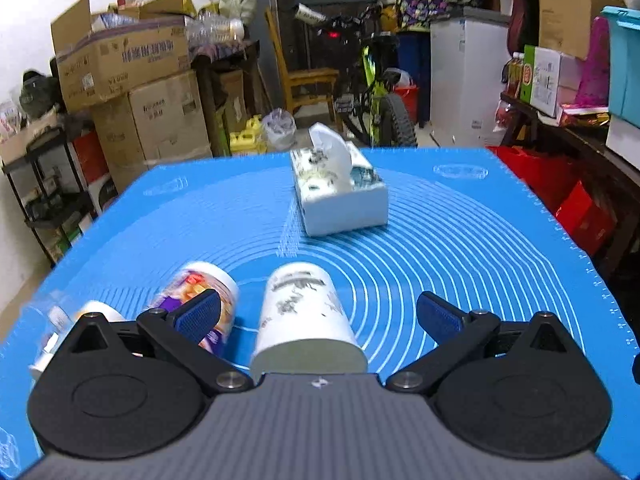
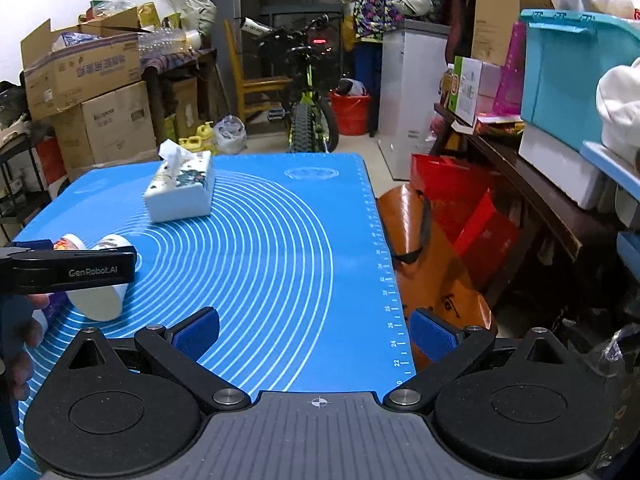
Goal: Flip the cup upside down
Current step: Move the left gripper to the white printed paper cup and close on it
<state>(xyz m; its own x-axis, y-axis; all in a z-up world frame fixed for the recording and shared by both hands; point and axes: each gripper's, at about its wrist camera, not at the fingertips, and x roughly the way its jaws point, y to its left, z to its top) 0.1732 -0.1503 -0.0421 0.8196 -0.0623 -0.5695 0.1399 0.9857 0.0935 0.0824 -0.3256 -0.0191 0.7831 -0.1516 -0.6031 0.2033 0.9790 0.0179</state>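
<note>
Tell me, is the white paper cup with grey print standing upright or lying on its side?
Lying on its side: the white paper cup with grey print rests lengthwise on the blue mat.

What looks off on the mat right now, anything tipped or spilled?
Two cups are lying on their sides: the white cup between the open left gripper fingers, and a colourful printed cup beside it. No spill visible. The tissue box sits askew to the blue mat.

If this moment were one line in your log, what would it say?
left gripper: open, straddling white cup lying on its side | right gripper: open, holding nothing | tissue box: beyond cup on blue mat | flip: not done
</note>
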